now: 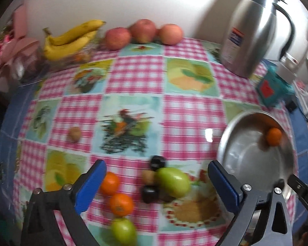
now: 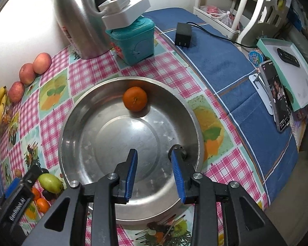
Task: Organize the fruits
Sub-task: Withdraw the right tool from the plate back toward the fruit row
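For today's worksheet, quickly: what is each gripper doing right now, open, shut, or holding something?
Left gripper: open, holding nothing, above the loose fruit on the tablecloth.
Right gripper: open, holding nothing, over the steel bowl.

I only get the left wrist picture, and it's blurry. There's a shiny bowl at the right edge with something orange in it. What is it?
Observer: A single mandarin, lying against the far wall of the steel bowl.
Operator: Is the other gripper holding anything?
Observer: No. The right gripper hangs open over the bowl's near side, nothing between its fingers.
Operator: What's behind that teal box?
Observer: A white device sits on top of it; to its right, a black adapter lies on the blue cloth.
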Motion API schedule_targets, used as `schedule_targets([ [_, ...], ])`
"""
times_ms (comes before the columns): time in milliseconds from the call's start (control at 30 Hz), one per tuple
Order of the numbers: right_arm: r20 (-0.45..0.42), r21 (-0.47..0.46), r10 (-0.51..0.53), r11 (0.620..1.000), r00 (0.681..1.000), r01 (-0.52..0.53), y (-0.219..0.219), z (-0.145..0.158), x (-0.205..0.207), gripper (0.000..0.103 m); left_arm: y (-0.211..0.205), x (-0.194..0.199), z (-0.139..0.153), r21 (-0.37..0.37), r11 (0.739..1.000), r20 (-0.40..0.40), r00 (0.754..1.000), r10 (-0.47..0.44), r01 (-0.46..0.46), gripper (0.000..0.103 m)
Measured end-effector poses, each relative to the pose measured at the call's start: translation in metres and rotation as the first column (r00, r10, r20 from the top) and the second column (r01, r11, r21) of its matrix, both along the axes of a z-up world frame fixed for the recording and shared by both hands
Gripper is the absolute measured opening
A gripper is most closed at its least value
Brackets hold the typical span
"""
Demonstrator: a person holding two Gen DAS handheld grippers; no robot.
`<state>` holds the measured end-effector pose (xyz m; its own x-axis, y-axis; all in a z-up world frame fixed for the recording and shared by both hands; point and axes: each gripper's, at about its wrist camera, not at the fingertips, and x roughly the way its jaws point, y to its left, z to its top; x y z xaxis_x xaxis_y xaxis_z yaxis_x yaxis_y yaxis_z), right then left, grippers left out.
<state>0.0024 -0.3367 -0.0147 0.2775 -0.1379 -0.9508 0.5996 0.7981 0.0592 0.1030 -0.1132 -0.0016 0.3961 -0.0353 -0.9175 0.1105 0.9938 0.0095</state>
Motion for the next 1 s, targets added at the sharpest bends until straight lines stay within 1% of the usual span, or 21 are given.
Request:
schedule_targets([
  [33,-0.002,-0.004,0.008,1.0,1.0,-0.008,0.003,0.0,0.001,0.035,0.005,0.0,0.0,0.008,1.0,0.005,1.0,0.01,-0.01,0.103],
  [267,-0.013,-0.029,0.067,0.997,0.998,-0.068,0.023,0.003,0.006,0.035,0.039,0.001,-0.002,0.086,0.994,0.036,0.997,0.069,-0.072,0.103],
  [333,-0.017,-0.039,0.081,0.996,0.997,-0.082,0.028,0.003,0.007,0.035,0.047,0.0,-0.003,0.085,0.992,0.031,0.996,0.087,-0.09,0.103],
  [500,-0.022,-0.044,0.099,0.994,0.995,-0.099,0.035,0.001,0.008,0.035,0.068,-0.004,-0.002,0.053,0.99,0.023,0.992,0.126,-0.127,0.103],
  [633,0.003,-0.002,0.102,0.995,0.995,-0.102,0.038,0.001,0.007,0.036,0.076,-0.012,0.001,0.058,0.99,0.028,0.992,0.125,-0.127,0.103],
  [767,-0.006,-0.01,0.103,0.995,0.995,-0.103,0.04,0.002,0.006,0.036,0.083,-0.018,0.003,0.067,0.991,0.032,0.993,0.117,-0.119,0.103],
  [800,-0.014,-0.017,0.105,0.994,0.994,-0.106,0.041,0.001,0.006,0.038,0.085,-0.02,0.004,0.072,0.991,0.037,0.993,0.114,-0.117,0.103],
  [833,-0.019,-0.022,0.109,0.994,0.994,-0.109,0.042,0.001,0.006,0.048,0.086,-0.021,0.005,0.075,0.991,0.041,0.993,0.112,-0.115,0.103],
  [867,-0.019,-0.026,0.116,0.993,0.993,-0.116,0.044,0.002,0.006,0.053,0.088,-0.023,0.006,0.081,0.99,0.047,0.993,0.11,-0.113,0.103],
  [1000,-0.029,-0.051,0.143,0.988,0.989,-0.145,0.051,0.004,0.008,0.056,0.094,-0.031,0.011,0.102,0.99,0.071,0.993,0.09,-0.097,0.103],
])
